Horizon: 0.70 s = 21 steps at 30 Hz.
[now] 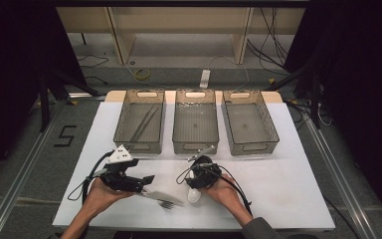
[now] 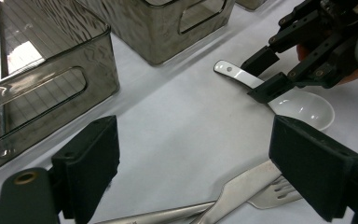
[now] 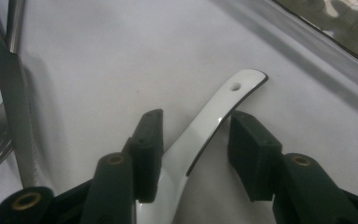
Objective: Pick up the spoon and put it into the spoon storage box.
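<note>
Lab recording rig: white-covered worktop (image 1: 288, 199) framed by aluminium rails (image 1: 11, 199), black curtains (image 1: 10, 59) either side, loose cables (image 1: 273, 42) on grey floor, taped "5" marker (image 1: 65, 135).

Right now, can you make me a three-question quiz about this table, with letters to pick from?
1. Where is the white spoon?
A. in the middle basket
B. on the table, its handle between the right gripper's jaws
C. on the floor

2. How many baskets stand in a row?
A. two
B. three
C. five

3. How is the left gripper?
A. open, holding nothing
B. shut on a cup
C. shut on the spoon

Answers:
1 B: the right gripper view shows the spoon handle between that gripper's jaws, on the white table.
2 B: the high view shows a left basket, a middle basket and a right basket.
3 A: its jaws stand wide apart above the fork.
</note>
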{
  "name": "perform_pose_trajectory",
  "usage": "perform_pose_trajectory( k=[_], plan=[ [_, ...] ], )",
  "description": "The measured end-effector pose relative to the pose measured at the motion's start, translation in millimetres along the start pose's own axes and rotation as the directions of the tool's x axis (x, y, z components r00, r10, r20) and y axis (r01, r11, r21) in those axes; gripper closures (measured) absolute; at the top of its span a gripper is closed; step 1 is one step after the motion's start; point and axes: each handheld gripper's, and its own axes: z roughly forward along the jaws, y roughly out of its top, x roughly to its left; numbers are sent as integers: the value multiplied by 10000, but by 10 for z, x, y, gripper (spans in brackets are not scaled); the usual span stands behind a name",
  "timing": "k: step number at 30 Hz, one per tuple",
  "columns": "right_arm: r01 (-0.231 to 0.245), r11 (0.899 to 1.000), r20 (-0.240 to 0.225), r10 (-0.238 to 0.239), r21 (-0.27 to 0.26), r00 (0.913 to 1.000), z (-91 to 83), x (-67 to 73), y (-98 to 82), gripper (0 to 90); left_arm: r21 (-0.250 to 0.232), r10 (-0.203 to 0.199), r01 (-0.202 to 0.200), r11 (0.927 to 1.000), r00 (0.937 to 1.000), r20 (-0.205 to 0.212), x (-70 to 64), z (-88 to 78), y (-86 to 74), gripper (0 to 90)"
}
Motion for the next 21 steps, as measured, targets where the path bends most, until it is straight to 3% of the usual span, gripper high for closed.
perform_pose_trajectory(
  k=[8,15,21],
  plan=[
    [52,10000,-18,-52,29,10000,-2,-7,10,684,71,85,-84,9999,10000,-18,-8,17,6,157],
    [156,9996,-280,-150,239,9995,-3,-19,30,848,75,83,-83,9999,10000,-17,-4,16,8,158],
    [413,9983,-519,-391,412,9979,-27,-39,39,855,98,105,-105,9999,9999,-23,-3,17,7,158]
  ],
)
